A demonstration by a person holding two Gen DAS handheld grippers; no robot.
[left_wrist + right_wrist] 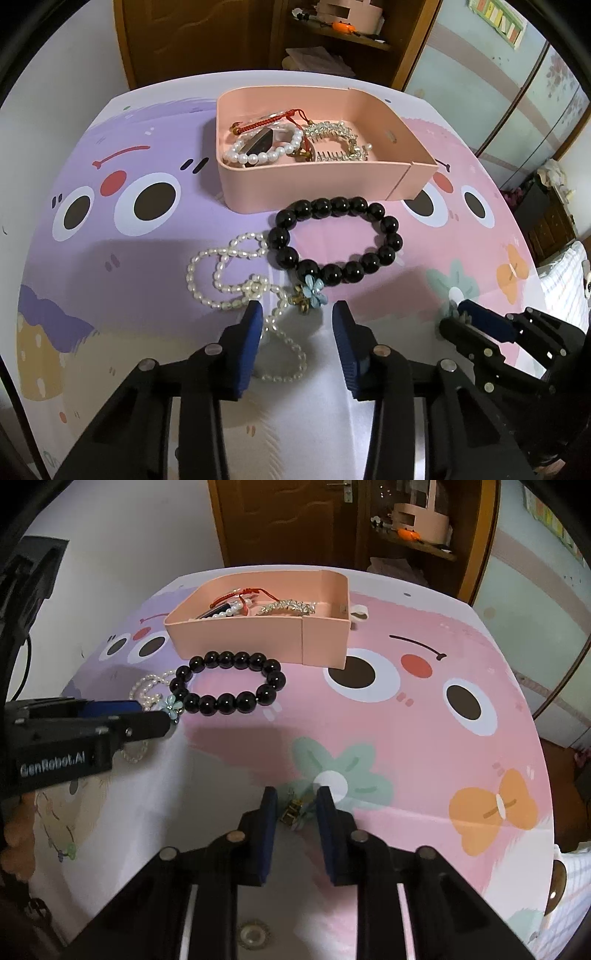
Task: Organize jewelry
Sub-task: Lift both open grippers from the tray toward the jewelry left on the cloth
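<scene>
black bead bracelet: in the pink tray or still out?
Out. The black bead bracelet lies flat on the cartoon-print table cover, just in front of the pink plastic tray, beside a white pearl strand.

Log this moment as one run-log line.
left gripper: open over white pearl necklace | right gripper: open around small gold clasp piece | pink tray: part-filled

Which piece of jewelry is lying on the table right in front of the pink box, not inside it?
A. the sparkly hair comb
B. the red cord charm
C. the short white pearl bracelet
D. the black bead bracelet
D: the black bead bracelet lies on the cartoon tablecloth just in front of the pink box, while the red cord charm, sparkly hair comb and short white pearl bracelet sit inside it.
</scene>
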